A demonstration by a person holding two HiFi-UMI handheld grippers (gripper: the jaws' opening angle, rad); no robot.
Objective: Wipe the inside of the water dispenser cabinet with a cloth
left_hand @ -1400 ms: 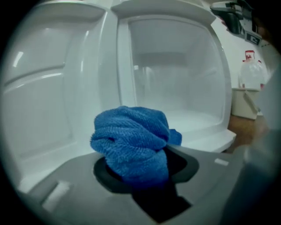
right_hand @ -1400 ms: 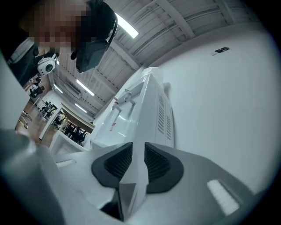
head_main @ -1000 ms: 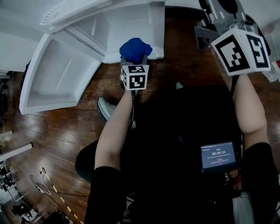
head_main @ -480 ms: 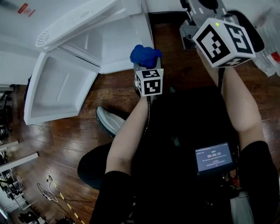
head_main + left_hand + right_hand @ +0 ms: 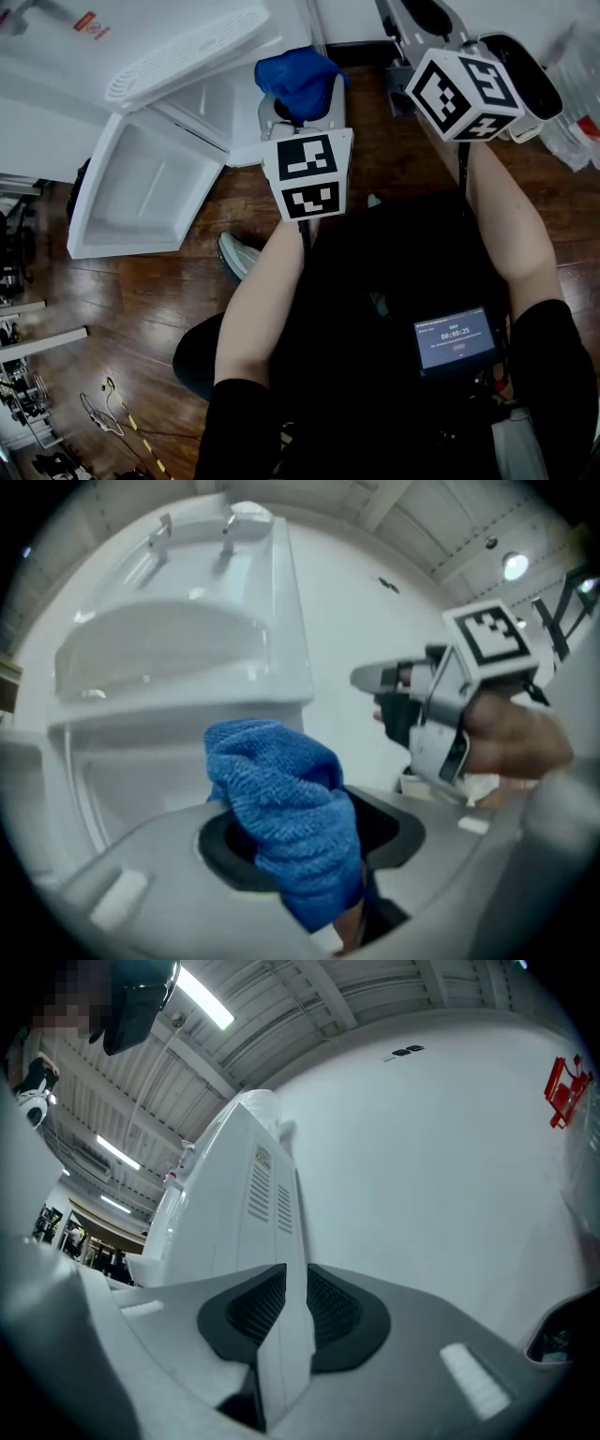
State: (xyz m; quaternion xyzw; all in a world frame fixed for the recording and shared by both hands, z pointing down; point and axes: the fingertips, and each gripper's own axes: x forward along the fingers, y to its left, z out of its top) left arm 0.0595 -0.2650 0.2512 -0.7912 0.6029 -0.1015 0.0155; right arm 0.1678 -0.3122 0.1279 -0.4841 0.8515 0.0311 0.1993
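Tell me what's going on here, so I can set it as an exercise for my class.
A person holds a gripper in each hand in front of a white water dispenser, whose lower cabinet door hangs open. The left gripper is shut on a bunched blue cloth, held in the air facing the dispenser and apparently not touching it. The right gripper is empty, its jaws only a slit apart, raised off to the side. No wiping contact with the cabinet shows at this moment.

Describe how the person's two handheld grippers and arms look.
The grey plastic left gripper and right gripper have black pads. Each bears a white cube with black square markers: left cube, right cube. Black sleeves cover the upper arms.
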